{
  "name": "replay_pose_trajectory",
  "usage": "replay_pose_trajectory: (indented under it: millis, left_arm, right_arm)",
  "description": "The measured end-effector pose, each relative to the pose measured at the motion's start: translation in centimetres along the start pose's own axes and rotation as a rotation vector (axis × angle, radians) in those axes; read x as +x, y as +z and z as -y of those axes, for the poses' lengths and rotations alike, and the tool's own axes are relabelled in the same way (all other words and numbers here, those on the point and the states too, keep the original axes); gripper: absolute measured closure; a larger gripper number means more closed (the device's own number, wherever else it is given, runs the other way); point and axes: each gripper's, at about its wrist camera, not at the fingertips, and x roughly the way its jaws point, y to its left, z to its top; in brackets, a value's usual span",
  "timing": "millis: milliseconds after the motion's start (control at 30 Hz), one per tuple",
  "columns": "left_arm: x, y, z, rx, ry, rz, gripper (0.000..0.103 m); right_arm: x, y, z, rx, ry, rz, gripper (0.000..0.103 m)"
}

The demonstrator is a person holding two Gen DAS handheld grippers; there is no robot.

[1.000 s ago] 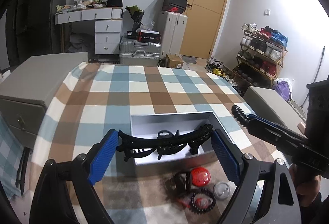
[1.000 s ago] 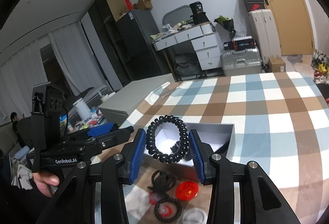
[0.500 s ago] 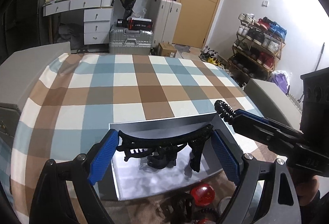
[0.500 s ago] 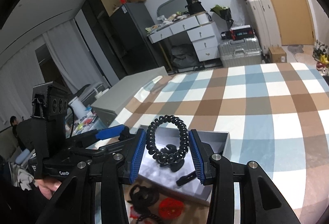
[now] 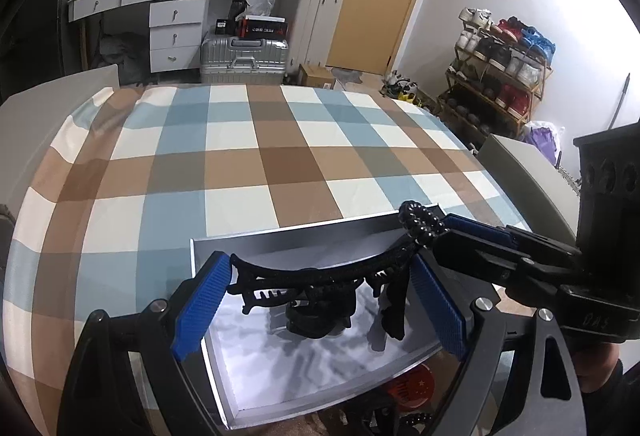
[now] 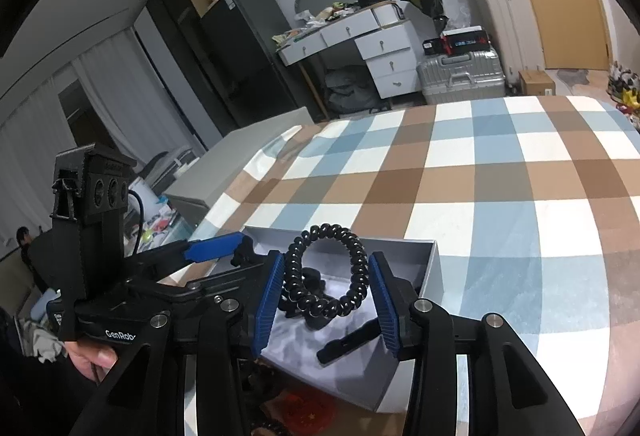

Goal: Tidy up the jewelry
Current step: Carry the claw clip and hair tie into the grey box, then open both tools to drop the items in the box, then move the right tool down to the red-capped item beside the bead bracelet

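My left gripper (image 5: 320, 296) is shut on a long black claw hair clip (image 5: 320, 272), held crosswise between its blue pads over the open grey box (image 5: 304, 232). My right gripper (image 6: 326, 296) is shut on a black spiral hair tie (image 6: 356, 260), also over the box (image 6: 436, 268). The hair tie's tip shows in the left wrist view (image 5: 420, 222) at the box's far right corner. Black hair accessories (image 5: 320, 320) lie inside the box.
The box sits on a checked blue, brown and white tablecloth (image 5: 240, 156). A red round item (image 5: 412, 384) and dark pieces lie on the cloth in front of the box. Suitcases, a white desk and a shoe rack stand beyond the table.
Both grippers have moved forward and down over the box with their items still held. The box now fills more of both views.
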Motion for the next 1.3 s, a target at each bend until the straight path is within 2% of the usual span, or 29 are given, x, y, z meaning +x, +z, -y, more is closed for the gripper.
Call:
replay_pose_trajectory:
  millis: [133,300,367,433,533,667,733,800,900,1000,1300]
  left_arm:
    - [0.1,0.2,-0.4,0.0,0.001,0.005,0.015]
    - [0.3,0.5,-0.9,0.02,-0.04,0.009,0.014]
    - [0.1,0.4,-0.9,0.021,-0.056,0.004,0.014]
    - [-0.2,0.4,-0.7,0.03,-0.056,0.008,0.014]
    - [-0.9,0.3,-0.7,0.033,-0.051,0.029,0.014]
    - [-2.2,0.2,-0.9,0.019,-0.014,0.055,0.014]
    - [-2.9,0.1,-1.0,0.01,0.008,0.071,0.014]
    - [-3.6,-0.1,-1.0,0.009,0.053,0.091,0.014]
    - [-4.1,-0.4,-0.8,0.017,0.141,0.109,0.014]
    - [-4.9,-0.7,-0.6,0.003,0.161,0.134,0.014]
    - [-7.7,-1.5,0.8,0.024,0.219,0.216,0.013]
  right_arm:
    - [0.8,0.2,0.1,-0.006,-0.004,-0.017,0.057]
    - [1.0,0.2,0.7,0.025,0.007,-0.011,0.051]
    - [0.5,0.1,0.7,0.029,0.007,0.004,0.045]
    - [-0.2,0.0,0.4,0.025,0.006,0.027,0.032]
    - [-1.4,-0.1,0.1,0.02,-0.005,0.063,0.025]
    - [-2.6,0.1,0.1,0.045,-0.023,0.085,0.024]
    - [-3.2,0.0,0.0,0.053,-0.029,0.093,0.018]
    - [-4.1,0.0,-0.4,0.049,-0.038,0.107,0.017]
    - [-5.1,-0.1,-1.2,0.035,-0.046,0.124,0.01]
    - [-6.1,-0.2,-2.1,0.021,-0.059,0.14,0.004]
    - [-9.1,-0.8,-4.6,-0.021,-0.075,0.19,0.0]
